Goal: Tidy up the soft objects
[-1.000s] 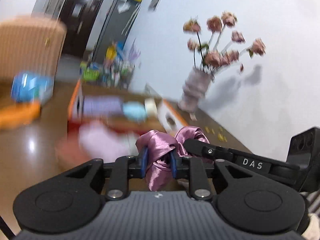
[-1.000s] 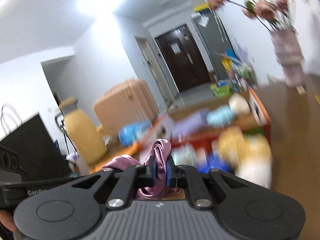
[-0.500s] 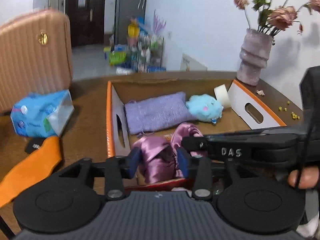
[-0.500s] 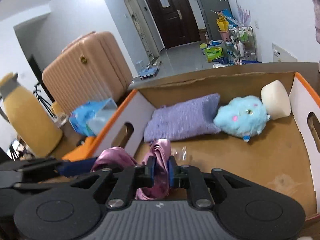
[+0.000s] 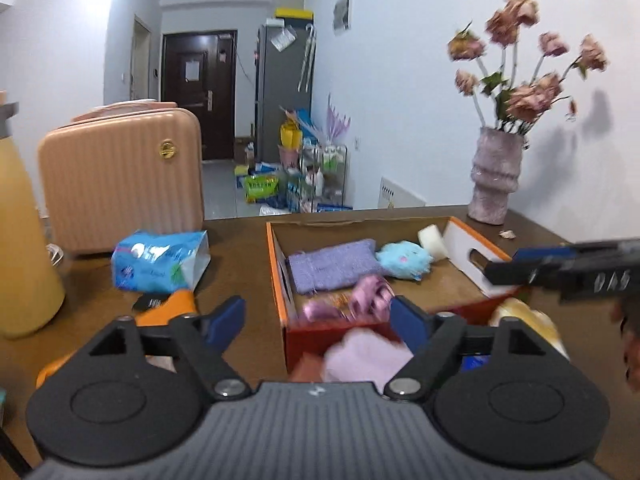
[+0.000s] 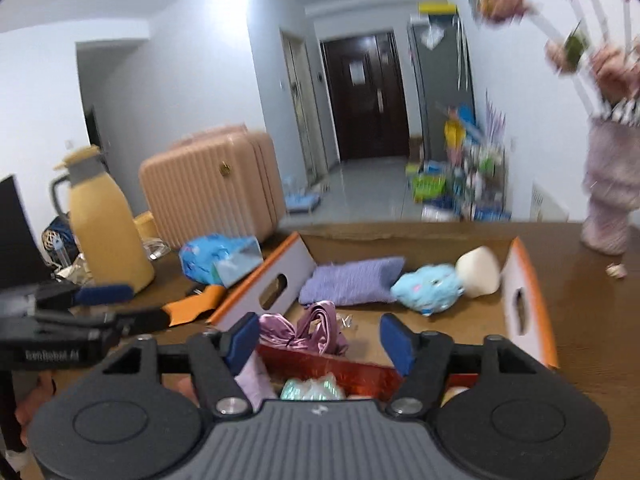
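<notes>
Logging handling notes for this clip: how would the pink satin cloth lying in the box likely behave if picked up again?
The pink satin cloth lies crumpled in folds in the box, so it is probably floppy and would droop from a pinch. Its sheen suggests a slippery surface that might slide between the pads. It looks thin, so likely very light.

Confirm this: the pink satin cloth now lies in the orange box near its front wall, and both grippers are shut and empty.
Not quite. Both the left gripper and right gripper are open, as each wrist view shows. The rest holds: the pink satin cloth lies in the orange box near its front wall, released.
</notes>
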The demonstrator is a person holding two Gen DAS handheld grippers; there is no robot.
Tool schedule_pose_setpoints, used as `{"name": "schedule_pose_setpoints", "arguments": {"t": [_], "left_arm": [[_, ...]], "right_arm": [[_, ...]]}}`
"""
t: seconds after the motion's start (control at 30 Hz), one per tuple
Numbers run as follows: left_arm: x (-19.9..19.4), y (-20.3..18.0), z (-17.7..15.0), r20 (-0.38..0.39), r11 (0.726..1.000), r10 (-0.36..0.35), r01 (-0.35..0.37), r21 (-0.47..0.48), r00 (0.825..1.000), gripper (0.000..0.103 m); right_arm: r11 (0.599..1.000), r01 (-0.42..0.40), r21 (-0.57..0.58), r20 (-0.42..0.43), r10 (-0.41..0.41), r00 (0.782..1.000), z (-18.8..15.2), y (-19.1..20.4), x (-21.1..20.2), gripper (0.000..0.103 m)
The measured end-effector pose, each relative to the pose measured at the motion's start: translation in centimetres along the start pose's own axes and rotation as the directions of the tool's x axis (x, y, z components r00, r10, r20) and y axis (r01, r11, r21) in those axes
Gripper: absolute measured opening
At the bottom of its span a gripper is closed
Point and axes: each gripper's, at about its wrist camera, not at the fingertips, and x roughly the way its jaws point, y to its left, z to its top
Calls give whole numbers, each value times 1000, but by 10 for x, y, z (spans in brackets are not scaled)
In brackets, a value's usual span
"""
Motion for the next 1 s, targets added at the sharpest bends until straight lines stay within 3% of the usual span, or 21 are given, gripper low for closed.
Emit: {"name": "schedule_pose_setpoints", "arguments": {"t": [0.13,0.3,0.43,0.53,0.6,0.77,1.0], "left_arm": [[-42,-14,-39,-1,1000,20,-20,-17,1000,87],[-85,-33,-89,-8,997,79,-79,-25,997,92],[-107,-39,-120,-48,998,42,-44,-52,998,92],[-119,-39,-132,-39,999,13,-15,-52,999,95],[-117,-38,-130,-47,998,-1,-2,-65,999,96],[-109,-38,-114,0,997,-53,53,-60,999,96],[-42,-15,-73,-20,996,-75,74,-48,997,93]], "right_arm": [[998,34,-43,47,-32,998,-28,10,-52,71],[995,79,-65,134,-69,989,-95,23,-95,78],[993,111,44,67,-114,991,-143,21,-113,78],[988,141,67,32,-144,989,-157,23,-120,78],[983,175,62,41,-178,983,-157,29,-129,78],[983,164,80,85,-170,982,-155,36,-140,78],[985,103,135,50,-110,993,-138,39,-92,75]]}}
